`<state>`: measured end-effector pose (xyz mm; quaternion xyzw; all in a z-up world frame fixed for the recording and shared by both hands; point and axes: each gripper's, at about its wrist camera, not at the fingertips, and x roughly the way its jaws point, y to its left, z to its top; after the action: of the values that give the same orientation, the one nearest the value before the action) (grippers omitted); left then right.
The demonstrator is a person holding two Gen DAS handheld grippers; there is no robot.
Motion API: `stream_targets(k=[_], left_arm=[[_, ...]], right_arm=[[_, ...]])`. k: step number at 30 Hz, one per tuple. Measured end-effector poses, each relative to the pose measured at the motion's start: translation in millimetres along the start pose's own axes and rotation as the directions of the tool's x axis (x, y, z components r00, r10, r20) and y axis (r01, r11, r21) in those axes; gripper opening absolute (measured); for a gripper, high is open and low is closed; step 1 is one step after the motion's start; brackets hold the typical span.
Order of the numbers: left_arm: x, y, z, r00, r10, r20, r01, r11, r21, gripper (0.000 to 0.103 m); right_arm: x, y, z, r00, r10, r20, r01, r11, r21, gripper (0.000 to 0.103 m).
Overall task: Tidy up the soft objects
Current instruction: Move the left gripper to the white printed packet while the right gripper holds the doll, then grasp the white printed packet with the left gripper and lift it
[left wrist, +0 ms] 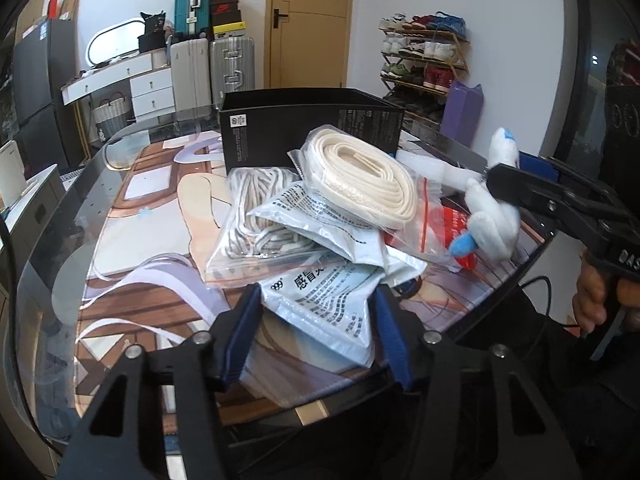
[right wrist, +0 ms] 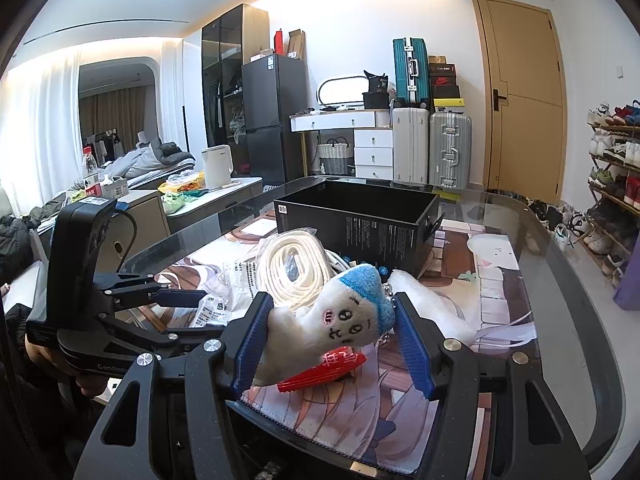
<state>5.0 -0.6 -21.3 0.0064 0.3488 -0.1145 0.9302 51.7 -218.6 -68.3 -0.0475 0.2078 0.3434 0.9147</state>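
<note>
red packet: mostly hidden under plush | bottom pouch: print partly covered by upper bags | box interior: unseen, left view

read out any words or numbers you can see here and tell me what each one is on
"999": white printed packet between the left gripper fingers; its other print is too blurred.
"DAS": right gripper body, cut off.
"GenRob": left gripper body, cut off.
Black box print: too small.
</note>
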Motion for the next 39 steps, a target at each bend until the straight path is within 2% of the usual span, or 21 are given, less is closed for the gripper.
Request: stream_targets(k=[6,8,12,13,18,21,26,28,30,36,39], left_arm=[[-9.3,3.7,-2.6,0.999,-0.038,-0.039,0.039,0.999,0.019,0.058],[-9.6,5.5,-3.0,0.998,-0.034,-0.047,0.035,0.999,0.019,0.063],[-8.7,6.1,-4.1,0.999,-0.013,-0.05,0.014,1.0,0.02,0.082],[-7.4,5.9,-4.3,0.999,-0.004,-0.05,0.005,1.0,0.021,0.084],[1.9,4.3,0.2,0.999,-0.003,-0.047,0.005,1.0,0.027,0.084],[7.6,-1.0,2.5,0.999,0.004,-0.049,-0.002,0.999,0.046,0.088],[9.5,-8.2,2.9,0.999,0.024,-0.046,-0.022,0.998,0.052,0.086],[6.8,-11.2,1.8,0.999,0.003,-0.042,0.0,0.998,0.07,0.07],[4.0,-16.4,1.4,0.999,-0.022,-0.046,0.026,0.995,0.099,0.061],[-3.8,-25.6,-0.6,0.993,-0.078,-0.088,0.09,0.984,0.151,0.062],[-5.0,-24.6,-1.0,0.993,-0.082,-0.084,0.094,0.985,0.146,0.061]], right_arm=[[-2.1,1.3,1.1,1.0,-0.002,0.001,0.002,1.0,-0.001,0.062],[-2.9,1.7,1.5,1.0,-0.004,0.001,0.004,1.0,0.001,0.062],[-1.7,0.2,2.5,1.0,-0.007,0.0,0.007,1.0,0.005,0.062],[-1.3,-1.1,2.3,1.0,-0.006,-0.001,0.006,1.0,0.007,0.062],[-1.1,-3.2,1.1,1.0,-0.001,-0.005,0.001,1.0,0.01,0.062],[-0.3,-3.9,1.0,1.0,-0.001,-0.005,0.001,1.0,0.009,0.062],[0.6,-4.6,0.5,1.0,0.001,-0.006,-0.001,1.0,0.01,0.062],[0.9,-4.5,0.3,1.0,0.001,-0.006,-0.001,1.0,0.007,0.062],[1.1,-4.3,0.1,1.0,0.003,-0.006,-0.003,1.0,0.005,0.062],[2.9,-4.4,-1.0,1.0,0.002,-0.011,-0.002,1.0,0.007,0.062],[2.3,-5.6,-1.7,1.0,0.0,-0.007,0.0,1.0,0.008,0.062]])
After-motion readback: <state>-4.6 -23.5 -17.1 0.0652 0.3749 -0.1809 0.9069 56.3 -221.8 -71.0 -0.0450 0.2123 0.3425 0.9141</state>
